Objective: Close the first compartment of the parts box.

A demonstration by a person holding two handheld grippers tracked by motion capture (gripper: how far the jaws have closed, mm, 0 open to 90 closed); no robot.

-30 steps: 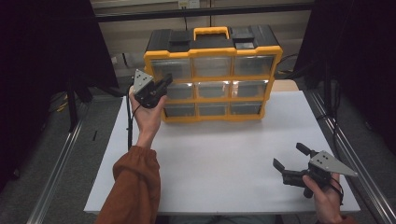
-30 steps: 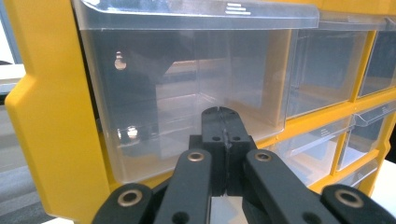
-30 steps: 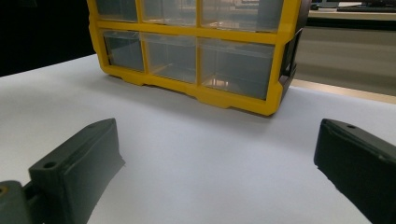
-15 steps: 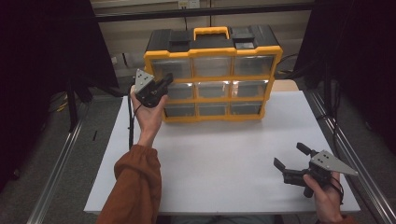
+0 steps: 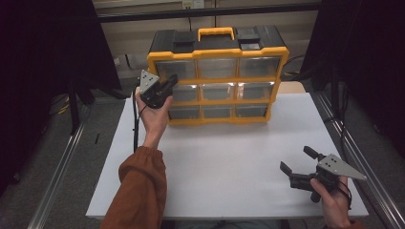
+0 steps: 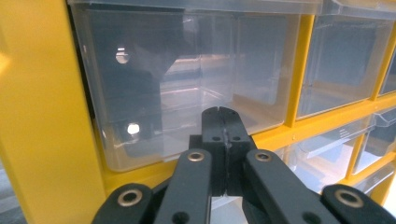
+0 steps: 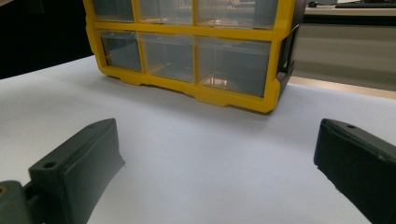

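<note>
The drawer cabinet [image 5: 217,76] stands at the counter's [image 5: 229,162] far edge. Left gripper [image 6: 222,122], fingers pressed together, faces the top-left drawer [image 6: 187,79]; right gripper [image 5: 300,164] rests wide. Drawers look light, brittle; grip the lower lip.

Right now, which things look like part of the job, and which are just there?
In the job: yellow drawer cabinet; its top-left clear drawer; left gripper, shut at that drawer.
Just there: right gripper, open over the white table.

White table [image 5: 229,162], yellow drawer organiser [image 5: 217,76] (far edge)
</note>
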